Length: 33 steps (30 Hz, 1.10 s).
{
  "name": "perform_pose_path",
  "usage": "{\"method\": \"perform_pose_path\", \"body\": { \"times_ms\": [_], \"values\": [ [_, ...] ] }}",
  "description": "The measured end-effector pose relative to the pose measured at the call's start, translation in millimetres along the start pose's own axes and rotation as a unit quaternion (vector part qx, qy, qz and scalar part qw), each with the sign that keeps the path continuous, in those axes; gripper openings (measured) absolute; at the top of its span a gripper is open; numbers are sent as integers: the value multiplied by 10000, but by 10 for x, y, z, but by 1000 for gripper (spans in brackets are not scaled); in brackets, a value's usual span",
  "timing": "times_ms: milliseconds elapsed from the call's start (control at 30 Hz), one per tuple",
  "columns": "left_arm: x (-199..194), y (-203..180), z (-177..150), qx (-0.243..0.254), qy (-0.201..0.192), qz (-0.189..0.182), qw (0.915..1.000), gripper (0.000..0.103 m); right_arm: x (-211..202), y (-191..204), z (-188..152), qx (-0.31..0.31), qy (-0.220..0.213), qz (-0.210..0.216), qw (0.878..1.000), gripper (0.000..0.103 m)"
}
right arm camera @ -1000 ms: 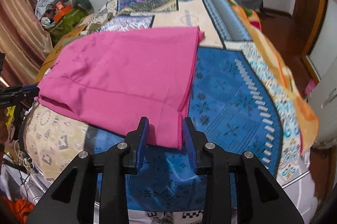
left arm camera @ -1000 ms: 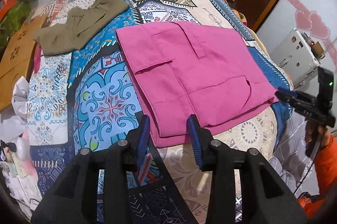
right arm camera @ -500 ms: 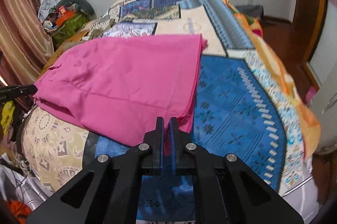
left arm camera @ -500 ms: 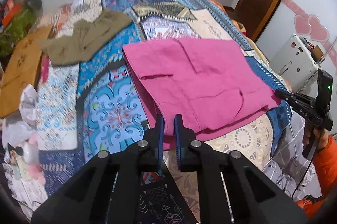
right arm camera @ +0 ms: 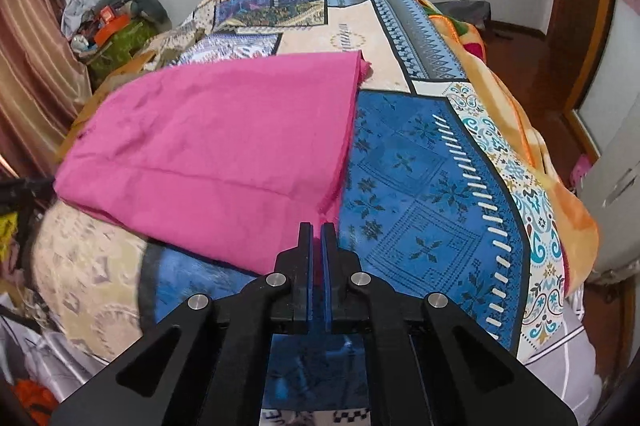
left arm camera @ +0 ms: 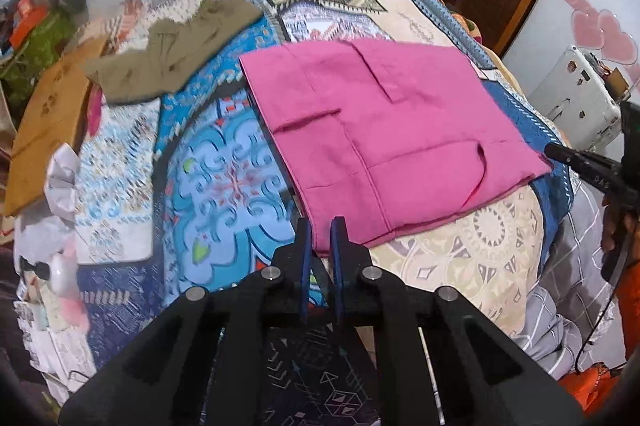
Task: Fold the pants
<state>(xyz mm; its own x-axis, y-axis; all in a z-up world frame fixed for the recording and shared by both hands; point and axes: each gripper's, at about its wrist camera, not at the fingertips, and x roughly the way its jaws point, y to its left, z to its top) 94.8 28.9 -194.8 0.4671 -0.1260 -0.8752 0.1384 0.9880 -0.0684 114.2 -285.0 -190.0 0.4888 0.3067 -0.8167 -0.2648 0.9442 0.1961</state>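
Olive garment far left; blue quilt bare.

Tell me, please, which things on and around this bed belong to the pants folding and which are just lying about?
Part of the job:
- pink pants
- left gripper, shut on their near corner
- right gripper, shut on their near edge

Just lying about:
- olive garment
- patterned bedspread underneath
- white sewing machine
- brown cardboard

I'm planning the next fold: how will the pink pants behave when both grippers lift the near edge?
The pink pants look thin and creased, so they'll probably drape limply. Left gripper and right gripper each pinch a near corner, so the middle may sag. The layers lie stacked and might slide apart.
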Motion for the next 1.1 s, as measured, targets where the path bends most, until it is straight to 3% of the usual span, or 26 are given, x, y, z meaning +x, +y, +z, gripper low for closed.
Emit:
{"method": "perform_pose_path", "body": {
  "times_ms": [67, 167, 233, 300, 467, 633, 700, 800, 900, 1000, 1100],
  "values": [
    [-74, -25, 59, 125, -114, 153, 9997, 10, -44, 36, 68, -12, -32, 79, 10000, 4],
    [-200, -90, 164, 324, -388, 315, 9982, 13, -126, 188, 198, -204, -157, 183, 9995, 14],
    [-251, -134, 244, 353, -520, 220, 9978, 22, -167, 322, 280, -360, -293, 357, 9983, 33],
    [-273, -213, 319, 391, -653, 112, 9970, 34, -193, 469, 339, -517, -426, 508, 9965, 39],
    [-151, -450, 410, 482, -676, -171, 9964, 37, -71, 859, 409, -862, -430, 887, 9914, 39],
    [157, -530, 291, 749, -321, 137, 9966, 38, 236, 1039, 327, -1078, -45, 969, 9894, 39],
    [226, -411, 202, 664, -251, 255, 9972, 44, 353, 990, 249, -1060, 170, 926, 9899, 39],
    [156, -188, 122, 409, -326, 167, 9985, 57, 322, 861, 167, -981, 128, 928, 9908, 39],
    [90, -38, 55, 282, -356, 189, 9988, 58, 263, 675, 118, -867, 149, 727, 9935, 39],
    [77, 68, 6, 230, -288, 546, 9978, 57, 238, 444, 58, -613, 207, 523, 9965, 39],
    [31, 226, -9, 3, -262, 408, 9988, 57, 223, 239, 5, -348, 260, 324, 9985, 39]
  ]
}}
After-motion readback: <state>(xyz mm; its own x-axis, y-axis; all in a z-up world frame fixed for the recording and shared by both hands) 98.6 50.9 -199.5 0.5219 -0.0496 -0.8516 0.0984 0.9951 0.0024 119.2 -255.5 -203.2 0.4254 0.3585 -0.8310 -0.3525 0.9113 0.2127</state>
